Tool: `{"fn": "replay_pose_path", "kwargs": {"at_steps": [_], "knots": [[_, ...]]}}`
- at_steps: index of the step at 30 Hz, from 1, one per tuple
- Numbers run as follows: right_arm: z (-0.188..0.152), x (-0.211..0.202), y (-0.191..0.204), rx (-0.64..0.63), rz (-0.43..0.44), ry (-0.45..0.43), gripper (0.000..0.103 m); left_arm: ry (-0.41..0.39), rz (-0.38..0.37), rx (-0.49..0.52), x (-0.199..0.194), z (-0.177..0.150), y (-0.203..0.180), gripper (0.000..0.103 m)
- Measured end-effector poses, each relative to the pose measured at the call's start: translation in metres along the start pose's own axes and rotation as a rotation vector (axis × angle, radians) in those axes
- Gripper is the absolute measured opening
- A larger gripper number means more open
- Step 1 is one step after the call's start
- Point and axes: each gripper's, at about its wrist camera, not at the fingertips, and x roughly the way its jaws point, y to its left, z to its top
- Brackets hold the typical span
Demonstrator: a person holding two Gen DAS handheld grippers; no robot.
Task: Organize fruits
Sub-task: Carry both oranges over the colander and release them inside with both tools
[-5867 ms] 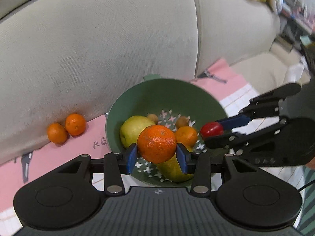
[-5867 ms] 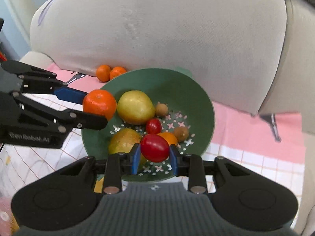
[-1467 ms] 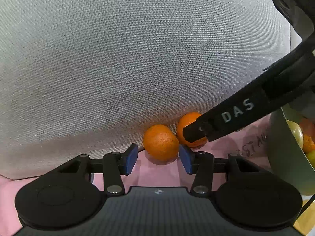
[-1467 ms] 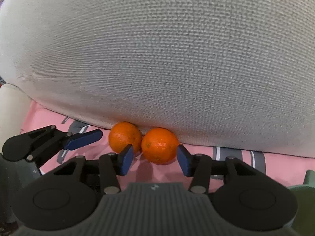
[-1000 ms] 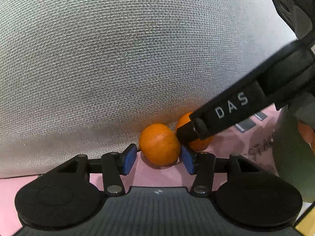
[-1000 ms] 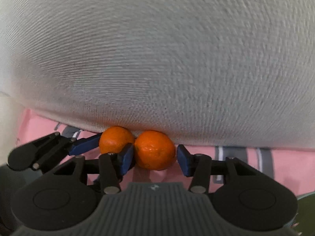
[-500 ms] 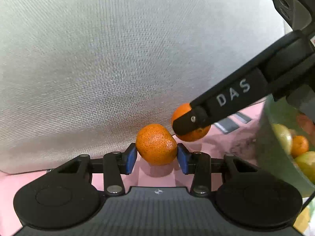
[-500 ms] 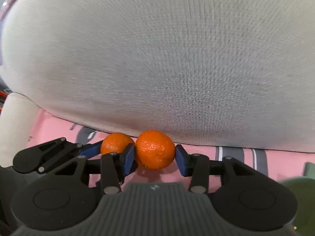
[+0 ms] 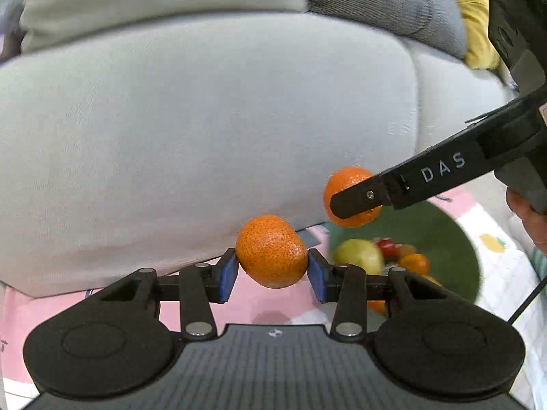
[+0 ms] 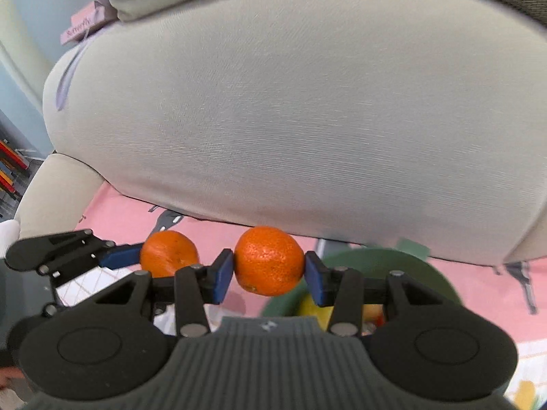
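Observation:
My left gripper (image 9: 272, 270) is shut on an orange mandarin (image 9: 271, 251), held in the air above the pink mat. My right gripper (image 10: 269, 273) is shut on a second mandarin (image 10: 269, 260). In the left wrist view that second mandarin (image 9: 348, 184) hangs to the upper right, above the green bowl (image 9: 451, 235), partly behind a black finger (image 9: 410, 181) marked DAS. In the right wrist view the left gripper's mandarin (image 10: 169, 253) shows at the left, and the green bowl (image 10: 403, 266) lies just beyond my right fingers. The bowl holds a yellow-green apple (image 9: 359, 256), a red fruit (image 9: 388, 247) and a small orange (image 9: 415, 263).
A large grey sofa cushion (image 9: 205, 136) fills the space straight ahead in both views, close behind the fruit. A pink patterned mat (image 10: 136, 212) covers the floor. A person's hand (image 9: 528, 218) shows at the right edge. A yellow cloth (image 9: 475, 17) lies far back.
Both grippers closed on the two mandarins that lay against the cushion and lifted them off the mat. They have moved back and toward the green bowl, which has come into view.

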Motion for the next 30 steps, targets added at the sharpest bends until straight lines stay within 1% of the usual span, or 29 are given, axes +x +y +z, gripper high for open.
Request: {"fn": "replay_pose_path", "kwargs": {"at_steps": [3, 4, 7, 9, 14, 17, 21, 26, 30], "knots": [[-0.015, -0.023, -0.012, 0.019, -0.013, -0.016, 0.043, -0.009, -0.015, 0.017, -0.007, 0.001, -0.012, 0.049], [-0.019, -0.028, -0.015, 0.023, -0.020, -0.019, 0.043, -0.011, -0.021, 0.021, -0.013, -0.001, -0.022, 0.049], [-0.034, -0.042, -0.028, 0.029, -0.037, -0.024, 0.043, -0.008, -0.039, 0.038, -0.020, 0.005, -0.038, 0.049], [-0.042, -0.051, -0.037, 0.031, -0.043, -0.029, 0.043, -0.003, -0.051, 0.058, -0.023, 0.002, -0.047, 0.049], [-0.066, -0.066, -0.056, -0.020, -0.054, -0.026, 0.043, 0.031, -0.078, 0.124, -0.018, 0.012, -0.082, 0.049], [-0.078, -0.068, -0.063, -0.074, -0.057, -0.013, 0.043, 0.065, -0.082, 0.163, -0.002, 0.018, -0.103, 0.049], [-0.088, -0.058, -0.070, -0.149, -0.069, 0.012, 0.043, 0.109, -0.078, 0.200, 0.014, 0.017, -0.116, 0.049], [-0.090, -0.036, -0.076, -0.216, -0.095, 0.038, 0.043, 0.156, -0.065, 0.213, 0.037, 0.012, -0.118, 0.049], [-0.094, -0.022, -0.087, -0.206, -0.095, 0.053, 0.043, 0.178, -0.068, 0.213, 0.055, 0.010, -0.117, 0.049]]}}
